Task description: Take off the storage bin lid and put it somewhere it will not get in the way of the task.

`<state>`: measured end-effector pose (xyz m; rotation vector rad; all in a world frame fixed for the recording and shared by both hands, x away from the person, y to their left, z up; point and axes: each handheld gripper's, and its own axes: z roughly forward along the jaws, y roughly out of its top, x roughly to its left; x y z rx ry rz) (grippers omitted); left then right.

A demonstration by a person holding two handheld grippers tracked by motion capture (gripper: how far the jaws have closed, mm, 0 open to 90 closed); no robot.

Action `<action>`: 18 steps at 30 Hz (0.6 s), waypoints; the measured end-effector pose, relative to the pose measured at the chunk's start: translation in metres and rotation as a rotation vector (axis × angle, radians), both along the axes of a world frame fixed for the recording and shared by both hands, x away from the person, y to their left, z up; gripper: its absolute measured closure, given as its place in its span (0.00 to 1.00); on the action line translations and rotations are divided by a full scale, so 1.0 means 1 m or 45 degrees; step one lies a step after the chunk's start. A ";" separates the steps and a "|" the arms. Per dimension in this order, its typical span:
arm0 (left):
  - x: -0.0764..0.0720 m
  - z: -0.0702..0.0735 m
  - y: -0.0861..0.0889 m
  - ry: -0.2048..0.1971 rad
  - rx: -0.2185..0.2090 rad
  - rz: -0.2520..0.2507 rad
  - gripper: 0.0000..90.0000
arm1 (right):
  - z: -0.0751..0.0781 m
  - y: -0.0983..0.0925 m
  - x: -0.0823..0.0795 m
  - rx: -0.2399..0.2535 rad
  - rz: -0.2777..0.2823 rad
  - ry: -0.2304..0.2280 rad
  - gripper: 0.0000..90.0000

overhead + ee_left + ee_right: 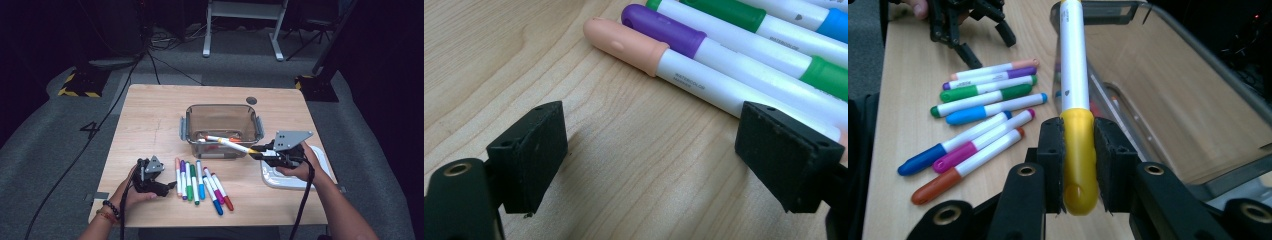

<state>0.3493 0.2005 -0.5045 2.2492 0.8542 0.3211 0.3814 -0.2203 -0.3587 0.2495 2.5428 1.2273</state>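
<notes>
Yellow-capped marker (1075, 100) clamped by its cap in the right gripper (1078, 160), lower centre of frame, barrel tip over the clear bin (222, 129) rim. At least one marker seems binned – eight remaining markers (200, 180) left on the table (150, 115). Left gripper (649, 160) spread wide, empty, beside the peach-capped one (624, 42). Barrels read "WATERCOLOR MARKER".

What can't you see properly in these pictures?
- Markers inside the clear container, high view: too small, and crossed by the yellow marker held in the right gripper.
- White lid, high view: partly covered by the right hand.
- Peach marker, left gripper view: its far end is hidden behind one pad of the open left gripper.
</notes>
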 end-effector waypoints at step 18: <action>0.001 0.000 0.000 0.002 0.002 -0.009 0.15 | 0.018 0.021 0.062 -0.034 -0.046 0.018 0.84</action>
